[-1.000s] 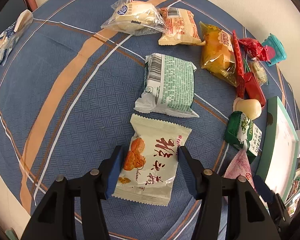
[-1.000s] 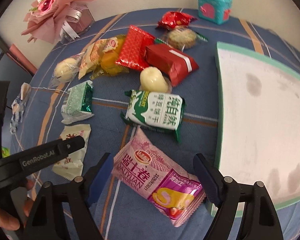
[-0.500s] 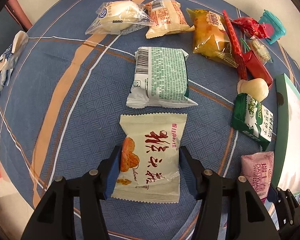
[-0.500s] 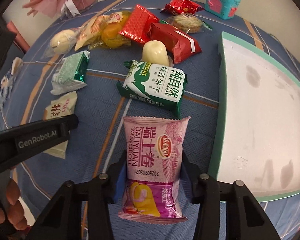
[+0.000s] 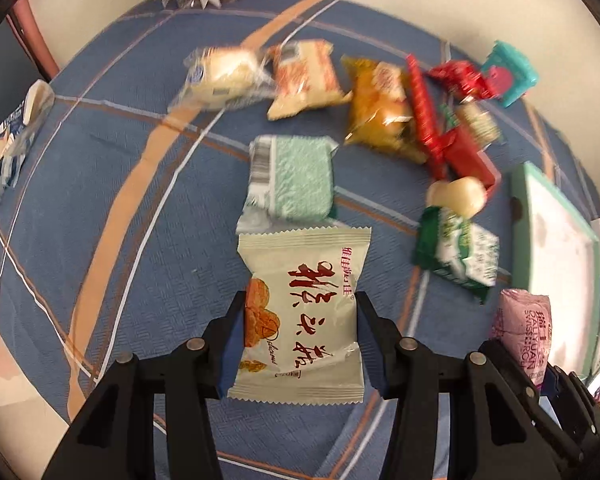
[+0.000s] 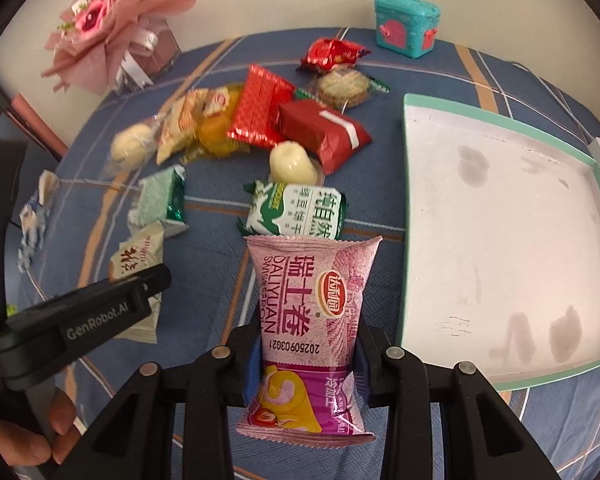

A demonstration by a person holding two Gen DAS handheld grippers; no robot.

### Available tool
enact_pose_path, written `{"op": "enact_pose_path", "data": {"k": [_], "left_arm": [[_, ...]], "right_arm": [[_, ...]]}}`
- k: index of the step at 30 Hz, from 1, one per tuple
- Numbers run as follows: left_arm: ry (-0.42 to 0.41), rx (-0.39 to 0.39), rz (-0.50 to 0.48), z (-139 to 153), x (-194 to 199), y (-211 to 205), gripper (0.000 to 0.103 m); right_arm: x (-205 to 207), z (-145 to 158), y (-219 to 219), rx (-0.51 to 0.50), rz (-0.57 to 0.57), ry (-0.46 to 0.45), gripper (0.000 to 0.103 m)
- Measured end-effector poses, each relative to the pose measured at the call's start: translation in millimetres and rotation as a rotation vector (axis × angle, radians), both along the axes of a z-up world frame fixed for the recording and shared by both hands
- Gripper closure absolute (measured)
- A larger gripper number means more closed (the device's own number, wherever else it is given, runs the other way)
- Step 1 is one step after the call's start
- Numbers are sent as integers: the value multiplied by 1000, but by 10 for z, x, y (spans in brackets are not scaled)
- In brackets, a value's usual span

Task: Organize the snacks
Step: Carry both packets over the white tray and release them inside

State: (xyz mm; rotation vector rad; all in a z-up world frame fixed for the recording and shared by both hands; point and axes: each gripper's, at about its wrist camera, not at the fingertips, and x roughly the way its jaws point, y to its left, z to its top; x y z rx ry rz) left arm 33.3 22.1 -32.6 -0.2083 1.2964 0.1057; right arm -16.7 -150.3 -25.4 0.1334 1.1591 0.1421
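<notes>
My left gripper is shut on a cream snack packet with red characters and holds it above the blue tablecloth. My right gripper is shut on a pink Swiss-roll packet and holds it up beside the tray. That pink packet also shows in the left wrist view. The cream packet and the left gripper's arm show at the left of the right wrist view. A white tray with a teal rim lies empty at the right.
Loose snacks lie on the table: a green-white packet, a mint packet, a red box, a red foil packet, an orange packet, a white bun. A teal chest and pink bouquet stand at the back.
Both grippers have lifted with their packets held. The right gripper closed on the pink packet within the last second. The left wrist view has pulled back and blurs with motion.
</notes>
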Motion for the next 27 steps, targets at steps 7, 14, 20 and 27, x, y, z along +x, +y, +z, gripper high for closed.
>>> {"op": "enact_pose_path", "data": {"k": [7, 14, 20, 27], "left_arm": [[-80, -36, -78, 275, 57, -285, 50], [-138, -47, -221, 469, 234, -879, 50], [-188, -59, -356, 536, 452, -1551, 50], [-197, -65, -484, 345, 691, -2177, 50]], "right_arm": [[57, 214, -261, 22, -109, -60, 64], [281, 170, -793, -66, -319, -103, 64], [383, 140, -1391, -104, -480, -113, 64], [524, 44, -1966, -126, -597, -123, 64]]}}
